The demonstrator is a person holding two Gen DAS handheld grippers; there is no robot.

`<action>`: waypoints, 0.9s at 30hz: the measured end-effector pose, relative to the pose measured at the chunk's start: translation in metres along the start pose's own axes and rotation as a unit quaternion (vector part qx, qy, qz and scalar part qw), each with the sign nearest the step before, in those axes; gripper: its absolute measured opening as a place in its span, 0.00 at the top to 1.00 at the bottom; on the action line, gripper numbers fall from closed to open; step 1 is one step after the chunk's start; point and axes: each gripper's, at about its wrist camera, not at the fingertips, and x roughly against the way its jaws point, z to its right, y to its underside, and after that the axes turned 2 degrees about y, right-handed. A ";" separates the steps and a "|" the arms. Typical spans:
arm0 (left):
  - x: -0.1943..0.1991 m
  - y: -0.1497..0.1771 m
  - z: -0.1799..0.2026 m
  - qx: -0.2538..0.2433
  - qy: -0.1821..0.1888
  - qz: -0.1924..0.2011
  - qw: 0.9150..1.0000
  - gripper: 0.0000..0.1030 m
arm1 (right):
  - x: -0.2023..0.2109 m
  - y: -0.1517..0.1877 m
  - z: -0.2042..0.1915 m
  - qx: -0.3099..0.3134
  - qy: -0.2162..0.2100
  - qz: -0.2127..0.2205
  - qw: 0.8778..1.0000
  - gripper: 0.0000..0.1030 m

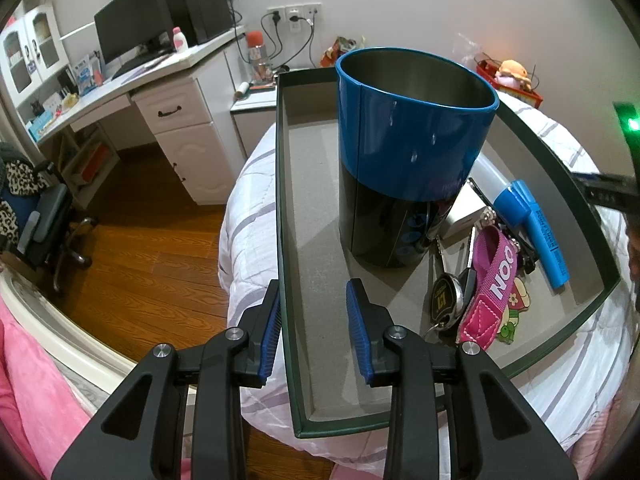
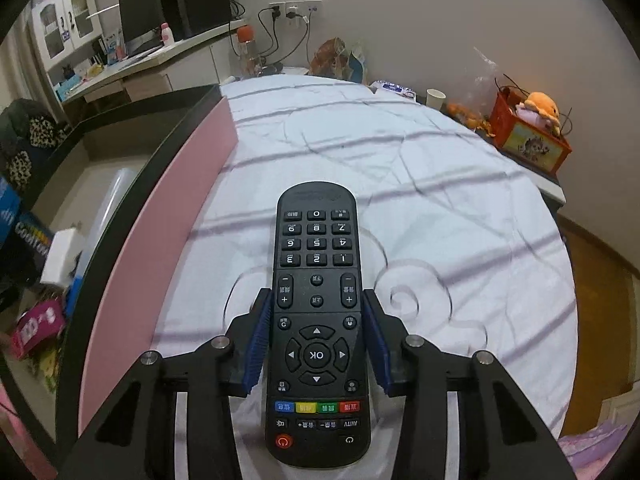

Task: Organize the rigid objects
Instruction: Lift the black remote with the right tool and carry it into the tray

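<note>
A shallow dark-green tray point(image 1: 285, 216) with a grey floor lies on the bed. In it stand a tall blue and black tin point(image 1: 408, 152), a blue tube point(image 1: 536, 228), a pink strap keychain point(image 1: 494, 280), keys and a small tape measure point(image 1: 446, 300). My left gripper point(image 1: 314, 332) is open and straddles the tray's left wall near its front corner. My right gripper point(image 2: 317, 344) is shut on a black remote control point(image 2: 316, 312), held over the white bedspread just right of the tray's pink outer wall point(image 2: 160, 248).
The bed point(image 2: 420, 184) has a white striped quilt. A desk with a monitor point(image 1: 132, 28) and drawers stands at the back left, with an office chair point(image 1: 36, 216) on the wood floor. A red box with a plush toy point(image 2: 532, 136) sits beyond the bed.
</note>
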 end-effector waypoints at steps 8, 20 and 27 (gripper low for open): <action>-0.001 0.000 0.000 0.000 0.000 0.000 1.000 0.70 | 0.022 0.035 -0.006 -0.004 -0.005 -0.017 1.000 0.57; 0.001 0.001 0.000 0.002 -0.004 0.001 1.000 0.70 | 0.019 0.038 -0.013 -0.011 0.010 -0.005 1.000 0.52; 0.000 0.000 0.001 0.002 -0.003 0.000 1.000 0.70 | 0.023 0.042 -0.007 -0.023 -0.010 0.011 1.000 0.57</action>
